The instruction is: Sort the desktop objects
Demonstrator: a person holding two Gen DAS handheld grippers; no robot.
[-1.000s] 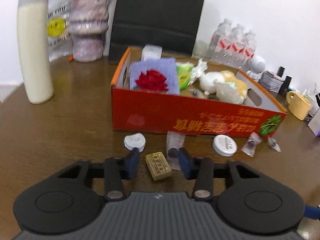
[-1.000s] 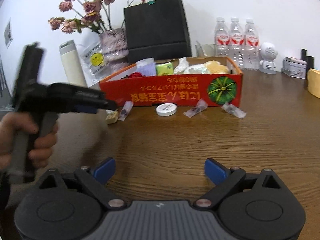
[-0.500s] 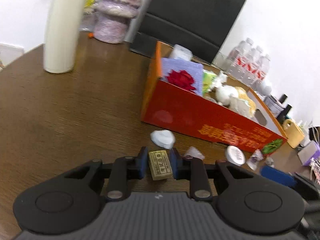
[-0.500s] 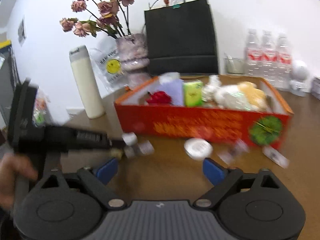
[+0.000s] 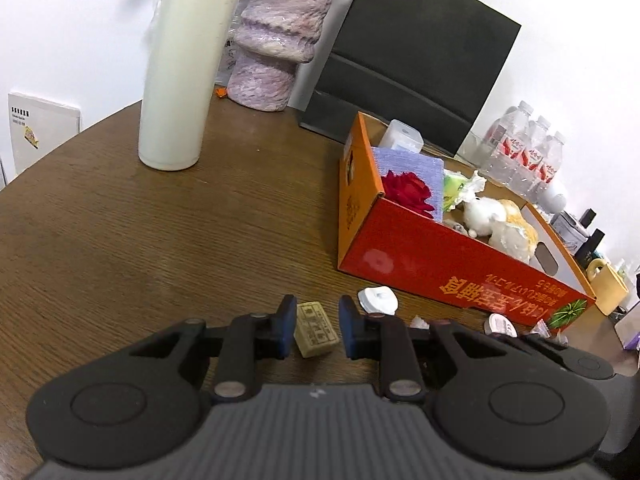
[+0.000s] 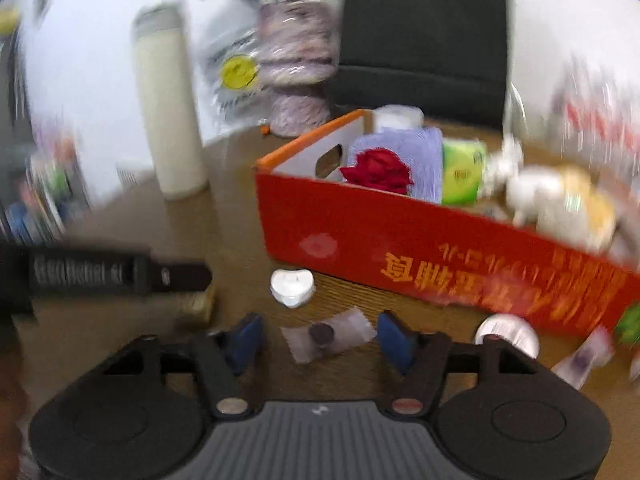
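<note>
Tan block [image 5: 316, 330] back on the table, left gripper [image 5: 317, 326] jaws reopened around it, no contact: grasp released. Right gripper [image 6: 320, 336], jaws spread, now straddles a wrapped candy [image 6: 325, 336] before the red box [image 5: 460, 268].

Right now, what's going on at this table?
A person is sorting desktop clutter with two handheld tongs. The left tongs straddle a small tan block on the wooden table, jaws open, not visibly pinching it. The right tongs are open around a clear-wrapped dark candy. The orange-red cardboard box behind already holds several items.
</note>
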